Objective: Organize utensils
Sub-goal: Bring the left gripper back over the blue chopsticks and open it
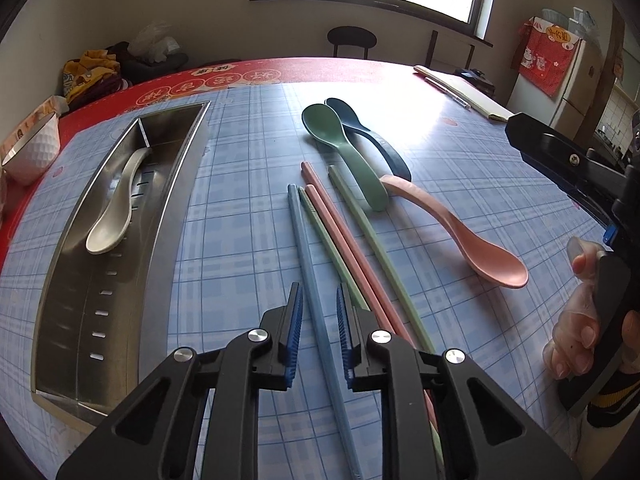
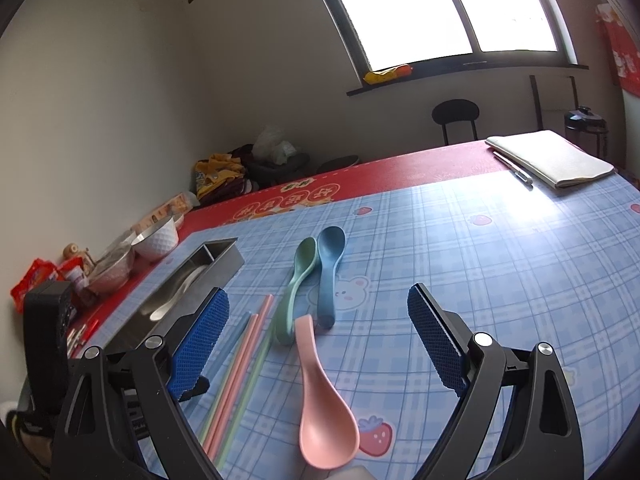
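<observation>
Blue chopstick [image 1: 316, 312] between narrowed left tongs [image 1: 319, 300], untouched; right tongs [image 2: 318, 312] released.

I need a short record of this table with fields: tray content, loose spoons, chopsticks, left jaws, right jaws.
tray content: one white spoon in the steel tray
loose spoons: green spoon, blue spoon, pink spoon, all on the table
chopsticks: blue chopstick beside green and pink ones
left jaws: left gripper narrowed around the blue chopstick, small gaps visible
right jaws: right gripper wide open, empty, above the pink spoon
</observation>
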Demonstrator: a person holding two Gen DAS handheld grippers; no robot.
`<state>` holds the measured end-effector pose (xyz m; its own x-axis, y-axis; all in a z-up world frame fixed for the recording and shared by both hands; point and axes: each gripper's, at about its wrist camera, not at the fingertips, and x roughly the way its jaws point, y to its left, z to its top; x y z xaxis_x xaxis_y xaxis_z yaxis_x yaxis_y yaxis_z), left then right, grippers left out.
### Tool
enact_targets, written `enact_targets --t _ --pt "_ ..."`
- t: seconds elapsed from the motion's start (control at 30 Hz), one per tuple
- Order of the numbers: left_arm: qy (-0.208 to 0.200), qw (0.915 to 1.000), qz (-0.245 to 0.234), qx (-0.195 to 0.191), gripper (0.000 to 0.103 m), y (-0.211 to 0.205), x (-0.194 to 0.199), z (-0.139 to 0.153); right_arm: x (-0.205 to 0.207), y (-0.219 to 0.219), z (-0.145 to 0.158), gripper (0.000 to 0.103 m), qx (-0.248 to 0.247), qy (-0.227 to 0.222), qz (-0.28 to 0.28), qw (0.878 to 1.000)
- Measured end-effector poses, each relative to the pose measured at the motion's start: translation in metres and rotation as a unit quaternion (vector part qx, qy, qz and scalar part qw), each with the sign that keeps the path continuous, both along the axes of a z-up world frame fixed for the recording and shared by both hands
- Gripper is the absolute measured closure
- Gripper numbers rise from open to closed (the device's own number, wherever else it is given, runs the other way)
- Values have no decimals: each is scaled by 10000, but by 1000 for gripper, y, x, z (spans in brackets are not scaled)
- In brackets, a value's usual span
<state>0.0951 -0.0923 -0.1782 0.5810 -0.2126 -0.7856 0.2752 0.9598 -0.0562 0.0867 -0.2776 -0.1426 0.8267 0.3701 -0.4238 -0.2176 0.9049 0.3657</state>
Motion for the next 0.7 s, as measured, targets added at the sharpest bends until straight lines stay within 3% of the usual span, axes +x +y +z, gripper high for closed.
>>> enact_targets --t 0.27,0.7 --pt "-65 9997 -17 216 87 -2 2 -5 1 -2 -1 15 104 32 1 9999" --pt "-75 10000 -25 47 87 0 1 -6 2 -6 -4 15 308 114 15 9995"
